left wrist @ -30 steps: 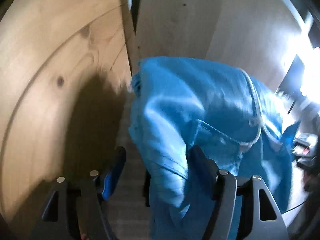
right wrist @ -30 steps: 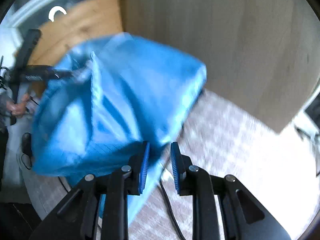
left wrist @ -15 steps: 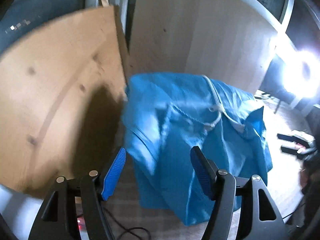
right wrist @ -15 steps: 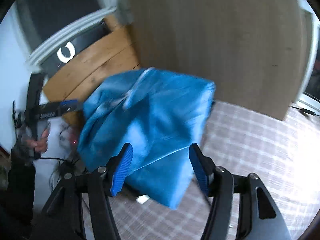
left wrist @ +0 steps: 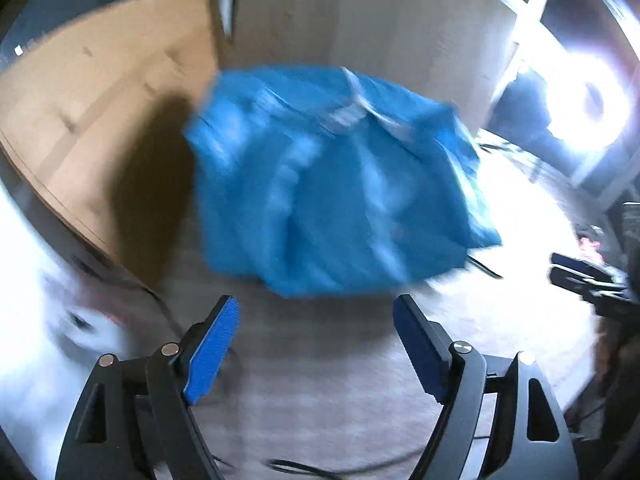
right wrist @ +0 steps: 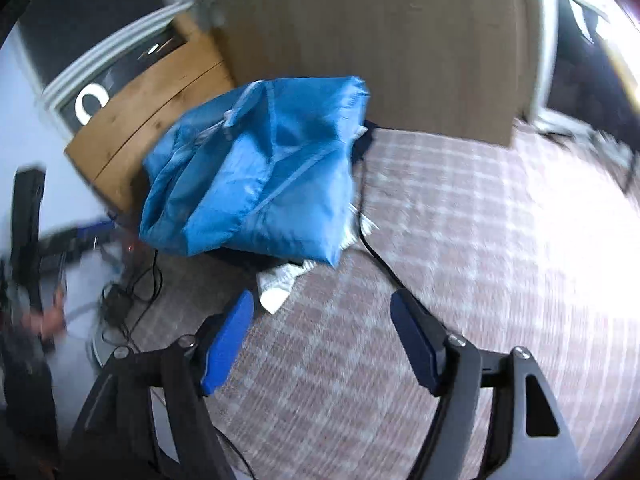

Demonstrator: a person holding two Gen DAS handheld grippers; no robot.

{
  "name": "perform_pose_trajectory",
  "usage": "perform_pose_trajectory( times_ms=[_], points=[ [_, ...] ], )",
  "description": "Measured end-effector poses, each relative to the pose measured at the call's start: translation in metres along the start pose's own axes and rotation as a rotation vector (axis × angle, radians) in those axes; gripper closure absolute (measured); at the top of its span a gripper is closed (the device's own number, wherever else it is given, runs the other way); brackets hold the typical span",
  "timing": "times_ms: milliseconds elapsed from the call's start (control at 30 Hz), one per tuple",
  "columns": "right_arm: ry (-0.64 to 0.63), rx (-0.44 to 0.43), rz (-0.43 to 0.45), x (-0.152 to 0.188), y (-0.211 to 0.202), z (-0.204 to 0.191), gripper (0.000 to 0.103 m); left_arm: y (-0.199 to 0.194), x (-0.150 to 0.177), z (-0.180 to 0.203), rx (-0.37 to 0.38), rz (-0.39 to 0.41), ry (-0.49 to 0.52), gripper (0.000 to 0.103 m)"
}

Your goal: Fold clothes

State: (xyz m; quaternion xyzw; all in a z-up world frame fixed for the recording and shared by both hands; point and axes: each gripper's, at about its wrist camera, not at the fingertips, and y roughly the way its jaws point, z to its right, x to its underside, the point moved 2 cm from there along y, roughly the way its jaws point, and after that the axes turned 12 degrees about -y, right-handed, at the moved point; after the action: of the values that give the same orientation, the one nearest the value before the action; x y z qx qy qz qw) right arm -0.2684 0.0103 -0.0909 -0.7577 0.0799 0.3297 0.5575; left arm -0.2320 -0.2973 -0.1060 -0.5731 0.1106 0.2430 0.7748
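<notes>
Jaws on both grippers stand wide apart with nothing between them, and both pairs have just been opening. Left gripper [left wrist: 316, 344]: blue pads clear of the cloth, bare rug below them. Right gripper [right wrist: 322, 344]: same, pads over the checked rug [right wrist: 460, 240], nothing pinched.

Blue garment [right wrist: 256, 176] lies in a loose heap on the rug, just ahead of both grippers and touching neither. Its far edge sits against a tall pale wooden panel [right wrist: 380, 40]; a knotty pine board [right wrist: 148, 120] leans beside it on the left. White drawstring [left wrist: 360, 108] shows across the top of the heap in the left view, though that view is blurred. Some white cloth [right wrist: 280, 284] pokes out from under the near edge. Black cable [right wrist: 376, 256] runs along the rug past the heap's right side.
</notes>
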Motion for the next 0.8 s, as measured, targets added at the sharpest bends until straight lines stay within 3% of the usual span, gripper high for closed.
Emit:
perform_pose_trajectory(
  times_ms=[167,400,567,800],
  points=[
    [0.038,0.03,-0.123,0.034,0.013,-0.011,0.032,0.031,0.037,0.015,0.035,-0.092,-0.062,0.025],
    [0.051,0.134,-0.201,0.065,0.014,-0.025,0.032,0.031,0.067,0.007,-0.076,-0.144,-0.075,0.025],
    [-0.005,0.242,-0.166,0.073,-0.015,-0.03,0.032,0.0,0.076,0.002,-0.121,-0.103,-0.134,0.025],
    [-0.072,0.26,-0.064,0.087,-0.071,-0.036,0.032,-0.035,0.102,0.032,-0.179,-0.026,-0.142,0.025]
  ],
)
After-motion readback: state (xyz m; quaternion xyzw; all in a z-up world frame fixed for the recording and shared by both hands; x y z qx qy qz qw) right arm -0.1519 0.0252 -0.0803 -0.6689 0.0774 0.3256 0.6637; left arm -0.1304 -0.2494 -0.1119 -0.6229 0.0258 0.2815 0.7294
